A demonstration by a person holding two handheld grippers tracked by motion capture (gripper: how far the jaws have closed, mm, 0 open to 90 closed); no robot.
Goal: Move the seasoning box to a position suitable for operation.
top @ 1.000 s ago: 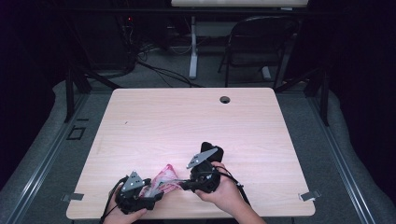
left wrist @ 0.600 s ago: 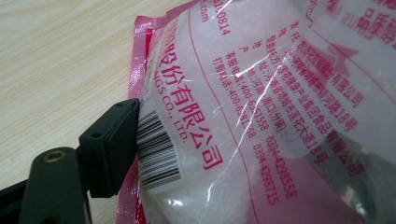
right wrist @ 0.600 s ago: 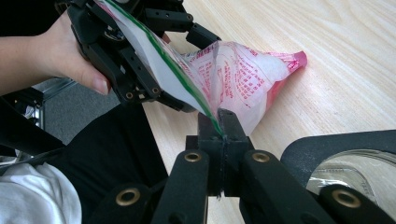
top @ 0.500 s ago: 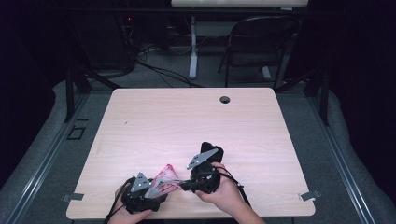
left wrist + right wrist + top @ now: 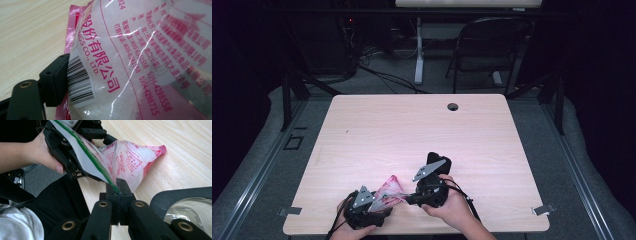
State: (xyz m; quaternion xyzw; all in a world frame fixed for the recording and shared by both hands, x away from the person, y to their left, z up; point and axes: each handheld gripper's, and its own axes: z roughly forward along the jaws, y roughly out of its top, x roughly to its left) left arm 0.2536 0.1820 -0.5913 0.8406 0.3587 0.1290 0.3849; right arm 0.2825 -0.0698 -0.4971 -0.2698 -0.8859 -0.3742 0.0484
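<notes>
Pink-printed plastic bag [image 5: 388, 192] of white grains hangs over the table's [image 5: 422, 130] near edge; right gripper [image 5: 119, 185] clamps its edge; left gripper's [image 5: 371, 210] jaws, just widened, straddle its bulk

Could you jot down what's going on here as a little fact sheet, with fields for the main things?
Setting: light wooden table
Item: pink-printed clear bag of white grains, with a barcode
Right gripper: jaws pinched shut on the bag's edge
Left gripper: jaws have just been opening, the bag between them, one jaw against the barcode side
Bag's far corner: rests on the table
</notes>
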